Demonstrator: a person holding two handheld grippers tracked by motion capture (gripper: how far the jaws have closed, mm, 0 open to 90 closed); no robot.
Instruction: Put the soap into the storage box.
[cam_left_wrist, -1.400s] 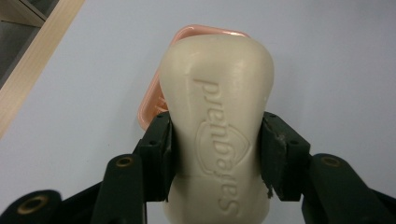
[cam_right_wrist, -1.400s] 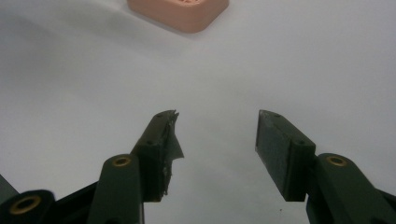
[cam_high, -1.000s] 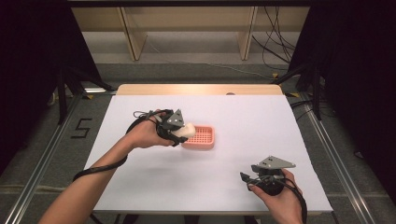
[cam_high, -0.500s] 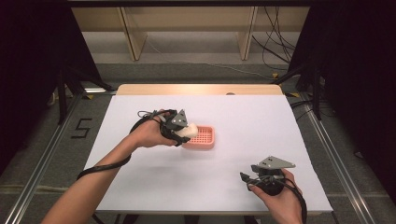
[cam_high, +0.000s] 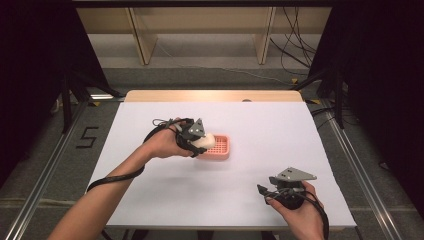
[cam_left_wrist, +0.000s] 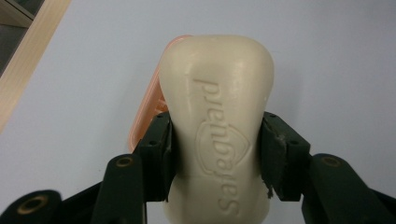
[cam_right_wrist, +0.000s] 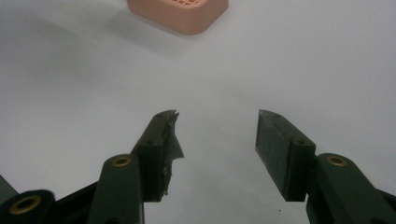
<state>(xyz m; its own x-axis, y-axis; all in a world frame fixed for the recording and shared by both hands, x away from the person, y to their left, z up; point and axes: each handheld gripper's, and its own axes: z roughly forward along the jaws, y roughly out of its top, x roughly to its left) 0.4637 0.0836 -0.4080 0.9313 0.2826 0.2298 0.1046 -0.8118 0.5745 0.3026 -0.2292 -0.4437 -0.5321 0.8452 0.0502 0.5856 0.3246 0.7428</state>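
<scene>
The cream-coloured, rounded bar of soap (cam_left_wrist: 219, 126) with raised lettering on its face sits clamped between the pads of the left tongs (cam_high: 199, 139), which press on both of its long sides near the middle, the far end sticking out beyond them. In the high view the bar hangs over the near-left edge of the salmon-pink plastic soap dish (cam_high: 218, 146) with a lattice floor, and the left gripper view shows the dish's pink rim just behind and beneath it. Compared with a second ago, the left hand has carried the soap a little nearer to the dish, so that it now overlaps the rim rather than hanging beside it; by the look of it, setting the bar down into the dish is the step in hand, and release has not yet come. The right tongs (cam_right_wrist: 217, 140) lie well apart near the front right of the white table (cam_high: 280, 125), pointing toward the dish, parted wide with nothing between them.
</scene>
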